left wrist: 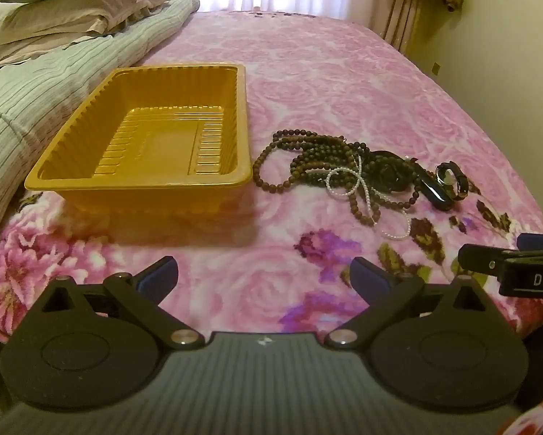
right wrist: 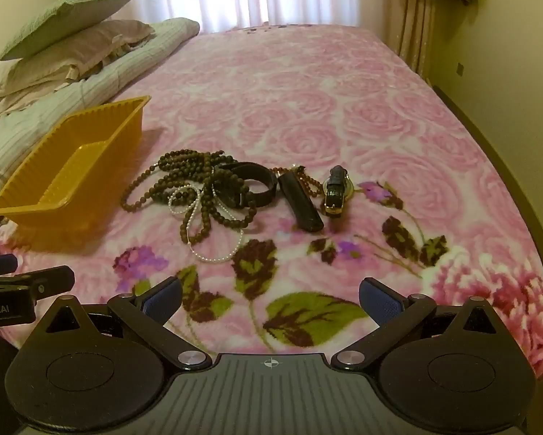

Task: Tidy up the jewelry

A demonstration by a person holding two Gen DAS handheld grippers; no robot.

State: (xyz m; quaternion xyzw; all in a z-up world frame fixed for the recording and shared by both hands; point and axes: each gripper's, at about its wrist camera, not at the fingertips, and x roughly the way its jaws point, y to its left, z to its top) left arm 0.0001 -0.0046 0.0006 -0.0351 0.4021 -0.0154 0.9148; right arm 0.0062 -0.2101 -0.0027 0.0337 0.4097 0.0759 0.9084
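Both tongs stand wide and hold nothing: the left tongs (left wrist: 264, 275) hang over the near edge of the bed just in front of the tray, and the right tongs (right wrist: 270, 295) hang beside them, facing the jewelry, which suggests the work has not begun. Largest in the scene is the bed (right wrist: 307, 83), its pink rose blanket serving as the work area, with pillows and a folded striped quilt (left wrist: 36, 83) pushed to the far left, likely to keep room free. Next comes the yellow tray (left wrist: 152, 134), empty, sitting at the left just beside the pile, probably so each piece has a short way to travel. To its right lies the jewelry in a loose heap: brown bead strands (right wrist: 195, 181) tangled with a thin white pearl string (right wrist: 213, 253), then a black band (right wrist: 257, 183), a dark oblong case (right wrist: 300, 203), and at the far right a small watch (right wrist: 335, 190) lying slightly apart, so it looks the easiest piece to lift cleanly first.
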